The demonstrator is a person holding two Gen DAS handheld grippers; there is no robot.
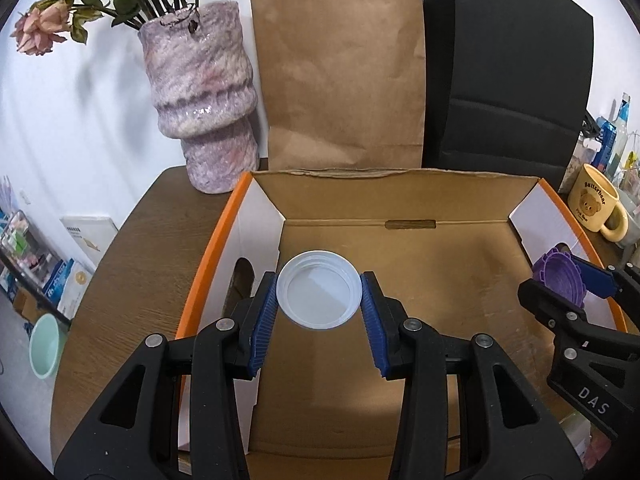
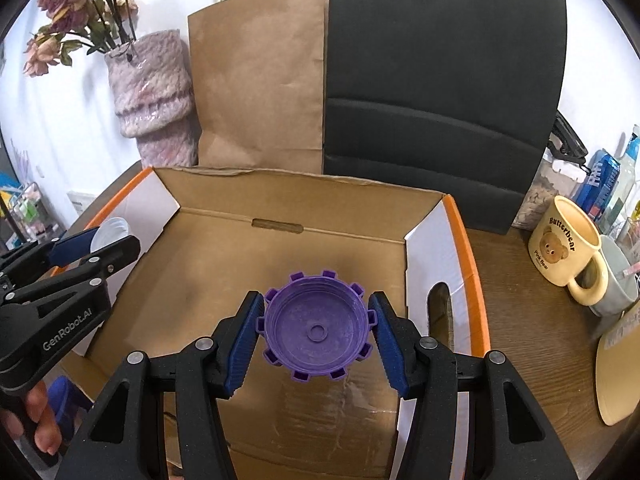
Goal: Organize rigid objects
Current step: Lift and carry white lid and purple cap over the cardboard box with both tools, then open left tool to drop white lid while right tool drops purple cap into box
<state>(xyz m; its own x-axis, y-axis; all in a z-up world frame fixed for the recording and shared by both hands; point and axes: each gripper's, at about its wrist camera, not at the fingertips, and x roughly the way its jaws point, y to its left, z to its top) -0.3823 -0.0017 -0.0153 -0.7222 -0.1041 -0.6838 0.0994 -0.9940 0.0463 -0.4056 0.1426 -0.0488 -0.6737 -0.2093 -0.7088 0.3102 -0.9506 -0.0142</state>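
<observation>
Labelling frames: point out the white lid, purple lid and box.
white lid (image 1: 318, 290): left wrist view, inner face.
purple lid (image 2: 318, 330): right wrist view, centre boss.
box (image 1: 400, 256): left wrist view, bare floor.

Both wrist views close above cardboard box (image 1: 440, 272), facing its far wall; shared: box (image 2: 320, 240), paper bags

The left gripper (image 1: 320, 296), black with ribbed blue pads, holds a white lid (image 1: 319, 289); the right gripper (image 2: 316, 330), coloured alike, holds a purple notched cap (image 2: 316, 326). The box (image 1: 400, 272) is brown cardboard inside, orange-edged. A mottled pink-lilac vase (image 1: 202, 96) stands far left, a cream bear-printed mug (image 2: 566, 252) right.
</observation>
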